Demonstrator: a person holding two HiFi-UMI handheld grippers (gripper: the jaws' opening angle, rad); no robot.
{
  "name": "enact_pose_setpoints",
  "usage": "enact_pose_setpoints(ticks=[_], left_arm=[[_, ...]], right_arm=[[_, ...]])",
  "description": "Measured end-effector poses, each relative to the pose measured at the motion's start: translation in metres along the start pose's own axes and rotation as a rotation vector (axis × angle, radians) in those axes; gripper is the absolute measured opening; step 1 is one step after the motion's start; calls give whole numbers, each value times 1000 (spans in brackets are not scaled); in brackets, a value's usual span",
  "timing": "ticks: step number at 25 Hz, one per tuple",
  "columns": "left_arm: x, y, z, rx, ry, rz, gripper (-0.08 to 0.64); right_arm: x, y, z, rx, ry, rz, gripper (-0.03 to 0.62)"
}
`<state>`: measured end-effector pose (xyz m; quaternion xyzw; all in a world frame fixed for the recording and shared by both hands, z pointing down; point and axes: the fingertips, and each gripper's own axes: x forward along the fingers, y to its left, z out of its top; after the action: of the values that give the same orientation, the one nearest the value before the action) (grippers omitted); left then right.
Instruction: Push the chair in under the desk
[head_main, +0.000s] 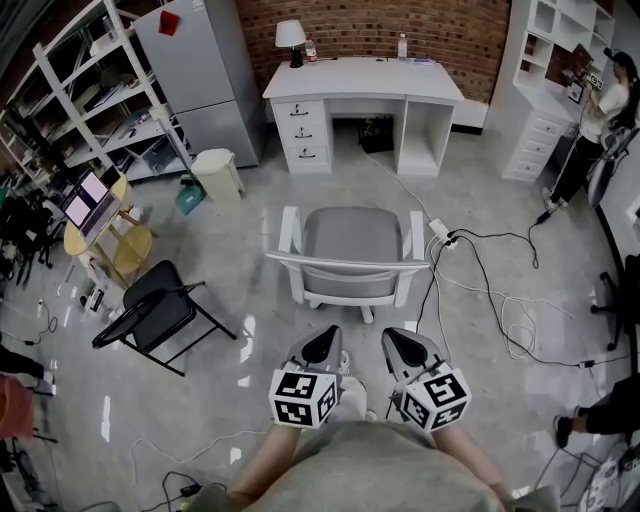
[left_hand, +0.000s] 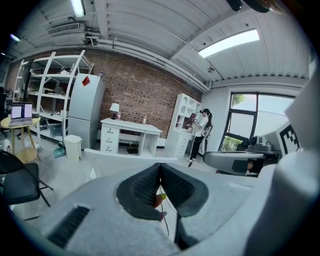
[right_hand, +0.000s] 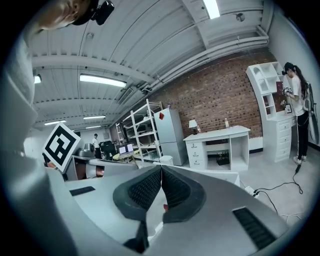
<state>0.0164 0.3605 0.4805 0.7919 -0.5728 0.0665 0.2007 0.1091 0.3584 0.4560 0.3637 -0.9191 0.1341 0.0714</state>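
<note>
left gripper (left_hand: 160, 169): my jaws are pressed together with nothing between the pads. I hold it low in front of my body, tips pointing far toward the chair.
right gripper (right_hand: 161, 168): its jaws are closed tight too, and it holds nothing. It sits just right of the left one, at the same height.
chair (head_main: 350, 240): it has a grey seat and a white frame with armrests. It stands on open floor in the middle of the room, with its back toward me and its seat facing the desk.
chair to desk: they are well apart, with bare floor between them, and no part of the chair is under the desk.
grippers to chair: both tips are near the top rail of the backrest (head_main: 345, 265) but do not touch it.
desk (head_main: 362, 78): it is white and stands against the far brick wall. It has drawers on its left, an open compartment on its right and a kneehole between. Something dark sits at the back of the kneehole, and I cannot tell what it is.
lamp (head_main: 290, 36): it stands on the far left corner of the desk.
power strip (head_main: 440, 232): it is white and lies on the floor just right of the chair, with black cables trailing right and near from it.
left of the chair: a black folding chair (head_main: 155, 305) stands near me. Farther off are a pale bin (head_main: 218, 175) and a grey fridge (head_main: 200, 80).
far right: a person (head_main: 600, 110) stands at a white bookcase (head_main: 560, 40).
</note>
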Motion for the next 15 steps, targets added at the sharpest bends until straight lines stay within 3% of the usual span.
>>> enact_pose_setpoints(ticks=[15], left_arm=[[56,41,28,1,23,12,11]], right_arm=[[58,-39,18,-42,35,-4,9]])
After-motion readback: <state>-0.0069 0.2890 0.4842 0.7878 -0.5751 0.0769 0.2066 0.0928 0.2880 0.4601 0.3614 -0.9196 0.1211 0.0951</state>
